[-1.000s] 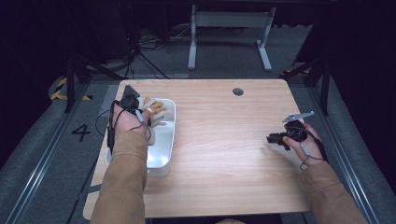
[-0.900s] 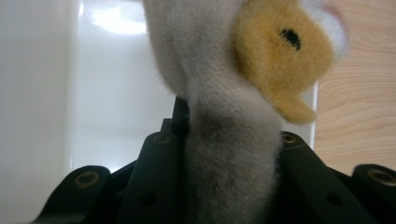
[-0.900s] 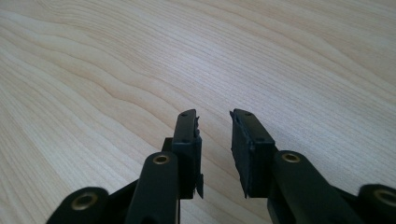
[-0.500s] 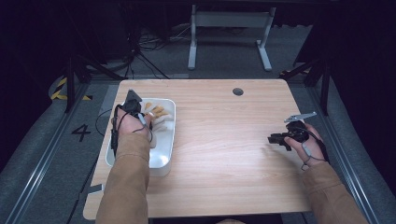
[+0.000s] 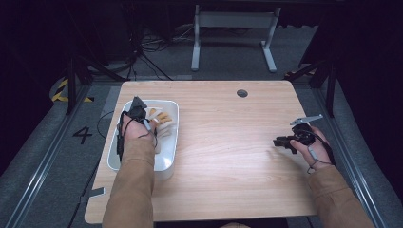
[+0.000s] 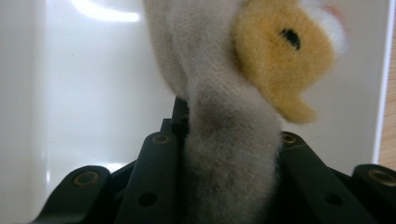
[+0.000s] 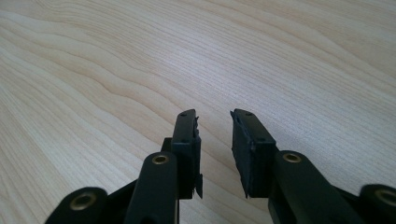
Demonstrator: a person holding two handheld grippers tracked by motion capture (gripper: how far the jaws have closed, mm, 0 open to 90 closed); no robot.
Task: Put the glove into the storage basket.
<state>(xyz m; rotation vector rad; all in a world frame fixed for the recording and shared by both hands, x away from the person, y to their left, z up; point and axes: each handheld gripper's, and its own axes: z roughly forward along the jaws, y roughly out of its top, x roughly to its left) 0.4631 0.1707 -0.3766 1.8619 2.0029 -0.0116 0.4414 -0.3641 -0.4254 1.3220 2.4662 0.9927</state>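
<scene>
Clamping a grey-white plush toy between its two black jaws, the left gripper sits over the far end of a white tray. In the left gripper view the toy's pale fabric rises up from the jaws, with a yellow patch bearing a dark mark at the upper right, and the tray's glossy white floor lies behind it. The tray rests along the table's left edge. Near the table's right edge the right gripper is held low above bare wood, its jaws a small way apart with nothing between them. A dark round hole lies near the far edge.
</scene>
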